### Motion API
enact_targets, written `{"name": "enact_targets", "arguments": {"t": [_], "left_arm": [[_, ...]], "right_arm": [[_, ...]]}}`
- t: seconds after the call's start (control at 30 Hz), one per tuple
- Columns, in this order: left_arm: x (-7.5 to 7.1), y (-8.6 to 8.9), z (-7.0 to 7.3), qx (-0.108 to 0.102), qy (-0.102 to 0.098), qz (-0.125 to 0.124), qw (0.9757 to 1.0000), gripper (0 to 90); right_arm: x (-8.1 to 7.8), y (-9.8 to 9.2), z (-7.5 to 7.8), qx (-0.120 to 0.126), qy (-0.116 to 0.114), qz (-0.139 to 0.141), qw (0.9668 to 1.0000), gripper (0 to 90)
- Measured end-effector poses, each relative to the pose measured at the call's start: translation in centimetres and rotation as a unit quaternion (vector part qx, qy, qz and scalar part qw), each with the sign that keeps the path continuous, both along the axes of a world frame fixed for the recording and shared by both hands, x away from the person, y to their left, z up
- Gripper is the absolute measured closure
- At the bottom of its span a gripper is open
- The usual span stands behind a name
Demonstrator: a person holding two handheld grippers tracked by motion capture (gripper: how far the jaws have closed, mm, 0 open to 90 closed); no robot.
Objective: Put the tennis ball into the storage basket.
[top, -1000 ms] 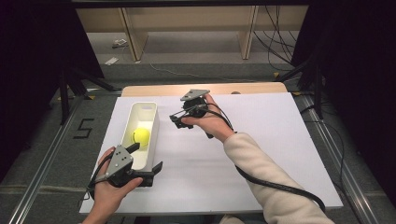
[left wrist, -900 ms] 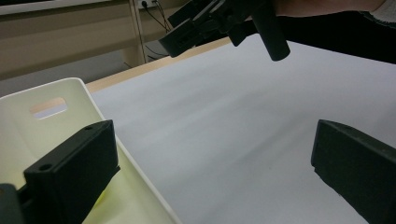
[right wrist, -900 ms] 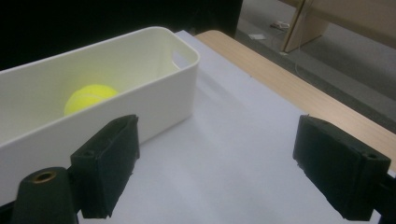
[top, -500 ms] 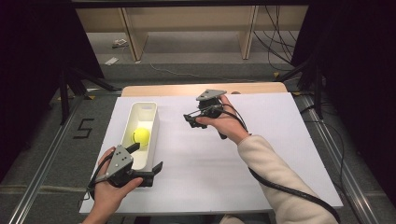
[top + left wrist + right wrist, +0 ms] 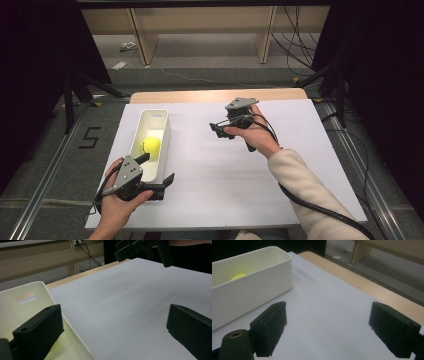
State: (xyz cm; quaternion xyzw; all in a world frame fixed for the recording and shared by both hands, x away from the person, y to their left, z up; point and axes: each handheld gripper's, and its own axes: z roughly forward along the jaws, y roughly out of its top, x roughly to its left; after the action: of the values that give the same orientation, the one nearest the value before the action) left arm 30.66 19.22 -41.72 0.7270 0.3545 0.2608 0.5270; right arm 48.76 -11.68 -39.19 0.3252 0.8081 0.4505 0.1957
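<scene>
A white sheet [image 5: 225, 175] is seen spread over the wooden table [image 5: 210, 95], whose bare far edge is left uncovered. A long white bin [image 5: 162, 131] is set lengthwise near the left edge of the sheet, and a yellow-green ball [image 5: 150, 146] is seen lying inside it, about midway along its floor.

The left gripper [image 5: 157, 172] is held at the near left corner of the table, at the near end of the bin. Its jaws are spread wide; in the left gripper view, one jaw is seen over the inside of the bin [image 5: 30, 305] and the other over the bare sheet [image 5: 120, 307], so that the bin's long wall lies between them. Whether either jaw touches the wall cannot be told.

The right gripper [image 5: 218, 131] is held above the sheet toward the far edge of the table, well apart from the bin, its tips turned toward the bin. Its jaws are spread and nothing is held between them; in the right gripper view, the bin [image 5: 259, 287] and the top of the ball [image 5: 239, 276] are seen beyond them.
</scene>
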Motion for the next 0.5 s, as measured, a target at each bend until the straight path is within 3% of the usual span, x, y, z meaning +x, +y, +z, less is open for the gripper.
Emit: {"name": "enact_targets", "arguments": {"t": [0.5], "left_arm": [[0.0, 0.0, 0.0, 0.001, 0.001, -0.001, 1.0000, 0.1]], "right_arm": [[-0.7, -3.0, -0.4, 0.002, 0.000, -0.016, 0.9999, 15.5]]}}
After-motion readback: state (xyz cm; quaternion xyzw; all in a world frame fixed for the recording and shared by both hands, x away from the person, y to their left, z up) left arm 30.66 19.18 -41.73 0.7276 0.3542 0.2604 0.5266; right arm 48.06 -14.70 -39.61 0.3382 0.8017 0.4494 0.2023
